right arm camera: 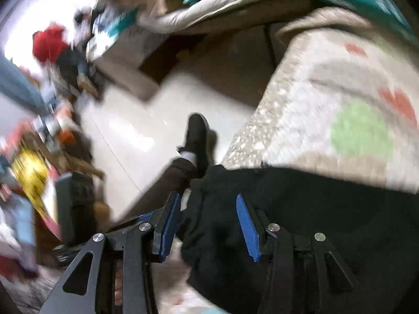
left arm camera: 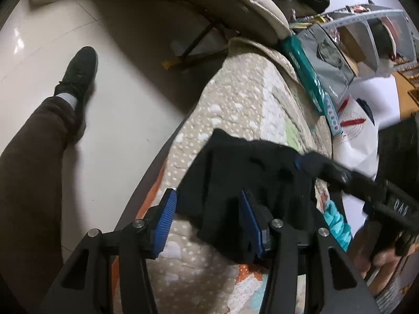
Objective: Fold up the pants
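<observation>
The black pants (left arm camera: 246,183) lie bunched on a patterned quilt (left arm camera: 235,99) near its edge. My left gripper (left arm camera: 207,198) is open, with its blue pads (left arm camera: 165,217) on either side of the pants' near edge. The right gripper's black body (left arm camera: 366,183) reaches in from the right, over the far side of the pants. In the blurred right wrist view the pants (right arm camera: 314,222) fill the lower right. My right gripper (right arm camera: 209,204) is open with the cloth's edge between its blue pads (right arm camera: 247,227).
The quilt's edge drops to a pale tiled floor (left arm camera: 117,83). The person's brown trouser leg and black shoe (left arm camera: 78,73) stand on the floor. A teal box (left arm camera: 309,78), bags and shelves crowd the far right. Cushions (left arm camera: 235,2) lie behind.
</observation>
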`<state>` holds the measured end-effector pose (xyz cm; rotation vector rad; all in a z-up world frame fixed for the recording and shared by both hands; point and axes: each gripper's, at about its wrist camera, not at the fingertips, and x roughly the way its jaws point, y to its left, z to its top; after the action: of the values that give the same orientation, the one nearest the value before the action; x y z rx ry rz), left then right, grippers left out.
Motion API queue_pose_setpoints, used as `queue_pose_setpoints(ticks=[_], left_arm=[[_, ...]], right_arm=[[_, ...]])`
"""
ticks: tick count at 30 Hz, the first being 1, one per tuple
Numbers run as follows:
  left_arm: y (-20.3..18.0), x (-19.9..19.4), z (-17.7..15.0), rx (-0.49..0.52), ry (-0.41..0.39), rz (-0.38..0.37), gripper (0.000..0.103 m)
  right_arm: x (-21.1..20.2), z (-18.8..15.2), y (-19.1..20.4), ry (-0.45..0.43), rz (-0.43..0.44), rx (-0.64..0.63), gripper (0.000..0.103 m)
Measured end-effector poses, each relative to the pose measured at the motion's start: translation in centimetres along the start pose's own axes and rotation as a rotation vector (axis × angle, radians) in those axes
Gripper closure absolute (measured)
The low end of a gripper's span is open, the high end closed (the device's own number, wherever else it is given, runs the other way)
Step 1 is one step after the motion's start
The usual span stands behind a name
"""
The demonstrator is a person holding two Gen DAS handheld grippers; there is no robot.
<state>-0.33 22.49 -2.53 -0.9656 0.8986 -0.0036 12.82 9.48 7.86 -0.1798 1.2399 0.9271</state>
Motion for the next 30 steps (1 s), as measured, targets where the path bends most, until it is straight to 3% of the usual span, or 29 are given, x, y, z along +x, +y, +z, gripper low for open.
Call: queue_pose_setpoints(ticks=[6,12,13,14,19,20,21,27,28,29,30], left_arm=[[0.7,1.6,0.0,-0.027,0.003,-0.024,0.053],[1.4,2.1,0.0,-0.031,-0.002,-0.072,0.053],[1.6,2.0,0.0,-0.037,-0.003,-0.079,0.053],[1.9,2.0,0.0,-0.048,-0.004,-0.091,0.053],[3.4,1.7,0.3,-0.105,-0.011,-0.116,0.052],[3.6,1.7,0.3,-0.108,-0.011,-0.105,0.052],[3.8,1.7,0.3,-0.111,-0.011,-0.100,0.051],[4.3,1.3,0.3,-0.126,-0.014,-0.132,0.051],[4.3,1.3,0.3,-0.129,-0.015,-0.150,0.051],[4.1,1.3,0.4,-0.126,-0.016,-0.168,0.051],[3.7,1.3,0.5,-0.114,-0.018,-0.181,0.050]], right_arm=[[4.8,2.7,3.3,0.146,-0.127,-0.250,0.054],[10.0,1.5,4.9,0.278,-0.300,-0.508,0.056],[10.7,1.5,5.1,0.302,-0.320,-0.538,0.075],[11.5,1.5,5.5,0.326,-0.344,-0.569,0.086],[11.8,2.6,6.2,0.280,-0.352,-0.555,0.092],[11.9,3.0,6.4,0.266,-0.350,-0.541,0.102],[12.0,3.4,6.5,0.253,-0.337,-0.526,0.102],[10.6,5.8,6.1,0.161,-0.240,-0.379,0.098],[10.2,6.0,5.8,0.156,-0.225,-0.360,0.089],[9.4,6.2,5.2,0.156,-0.225,-0.350,0.070],[8.9,6.2,4.9,0.160,-0.231,-0.352,0.058]])
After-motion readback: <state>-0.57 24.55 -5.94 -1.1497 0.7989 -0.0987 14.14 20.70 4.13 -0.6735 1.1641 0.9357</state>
